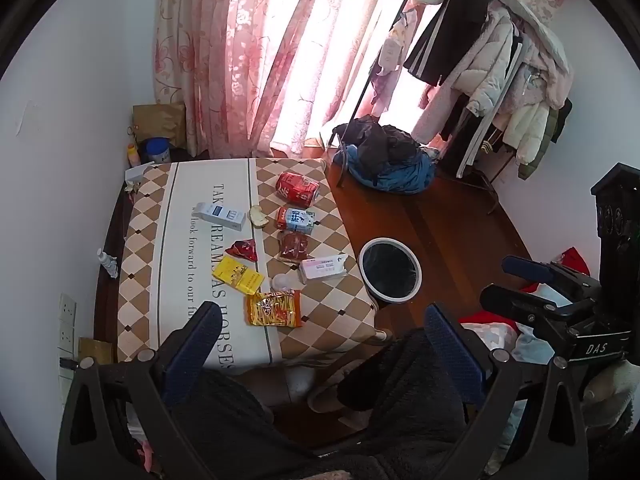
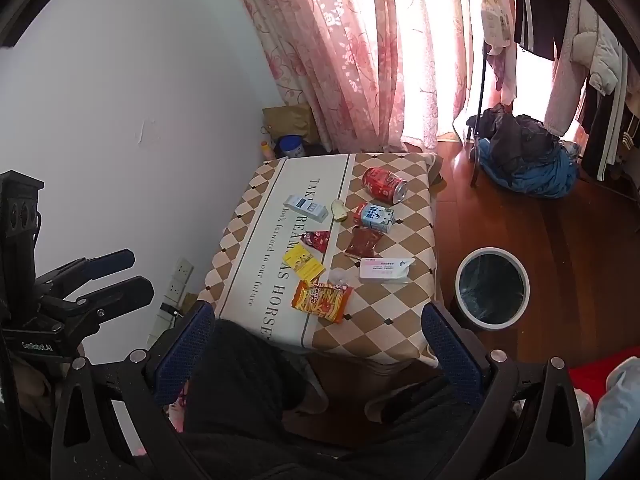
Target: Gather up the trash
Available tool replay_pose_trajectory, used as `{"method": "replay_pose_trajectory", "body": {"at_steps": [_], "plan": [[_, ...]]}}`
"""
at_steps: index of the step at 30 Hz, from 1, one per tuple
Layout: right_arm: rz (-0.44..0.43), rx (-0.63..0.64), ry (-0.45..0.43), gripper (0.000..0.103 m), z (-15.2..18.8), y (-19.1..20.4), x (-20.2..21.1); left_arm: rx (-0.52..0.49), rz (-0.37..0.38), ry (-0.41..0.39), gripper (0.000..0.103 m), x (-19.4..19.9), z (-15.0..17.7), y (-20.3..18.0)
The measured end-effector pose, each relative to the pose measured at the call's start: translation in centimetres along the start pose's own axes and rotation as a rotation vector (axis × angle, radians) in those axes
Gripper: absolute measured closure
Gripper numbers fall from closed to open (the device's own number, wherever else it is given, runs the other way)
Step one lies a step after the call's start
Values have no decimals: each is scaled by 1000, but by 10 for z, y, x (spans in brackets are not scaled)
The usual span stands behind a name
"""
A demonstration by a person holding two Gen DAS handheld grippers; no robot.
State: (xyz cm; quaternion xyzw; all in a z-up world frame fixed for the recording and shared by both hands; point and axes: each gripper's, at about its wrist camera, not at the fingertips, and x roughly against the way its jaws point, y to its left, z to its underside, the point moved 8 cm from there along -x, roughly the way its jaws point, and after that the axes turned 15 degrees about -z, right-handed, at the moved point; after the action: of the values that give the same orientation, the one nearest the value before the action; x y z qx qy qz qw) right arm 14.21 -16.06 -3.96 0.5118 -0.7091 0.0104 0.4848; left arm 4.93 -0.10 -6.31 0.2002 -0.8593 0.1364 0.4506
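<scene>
Nine or so bits of trash are lying on the little table (image 1: 192, 240), and none of them is in the bin yet. Both grippers are hanging back over the person's lap, near the front edge of the table, so the job looks like it is only just starting.

Left gripper (image 1: 320, 336) is holding nothing, and its two blue fingers are standing wide apart. Right gripper (image 2: 320, 336) is empty too, with its fingers just as wide (you can see each gripper from the side in the other one's camera).

Closest to the grippers is the orange snack bag (image 1: 274, 309), lying flat. Just behind it are the yellow packet (image 1: 237, 275), a small clear plastic lump (image 1: 282, 281) and the white tissue pack (image 1: 323, 269). Farther back are the small red wrapper (image 1: 242, 249), the dark red packet (image 1: 293, 245), the blue and orange milk carton (image 1: 296, 219), the white and blue box (image 1: 221, 214) and a bitten piece of food (image 1: 259, 215). At the far end the red can (image 1: 298, 187) is lying on its side.

Sitting on the wooden floor, right beside the table, is the round bin (image 1: 390, 272), open at the top with a dark bag inside.

I think the next move is picking one piece, most likely the snack bag since it is nearest. One gripper needs to be going down over it and pinching an edge, because a flat bag is hard to grab from above. Then it needs carrying over the bin
</scene>
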Motion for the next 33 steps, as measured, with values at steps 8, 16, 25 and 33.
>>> {"method": "replay_pose_trajectory", "body": {"at_steps": [8,16,25,33], "plan": [[-11,-3,4,0,-1,0,2,-2,-4,-5,0,0,0,0],[-8,15,9,0,0,4,-2,0,-8,-8,0,0,-1,1],[-14,31,18,0,-1,8,-5,16,-9,2,0,4,-6,8],[-17,44,21,0,1,11,-8,19,-14,0,0,-1,0,10]]}}
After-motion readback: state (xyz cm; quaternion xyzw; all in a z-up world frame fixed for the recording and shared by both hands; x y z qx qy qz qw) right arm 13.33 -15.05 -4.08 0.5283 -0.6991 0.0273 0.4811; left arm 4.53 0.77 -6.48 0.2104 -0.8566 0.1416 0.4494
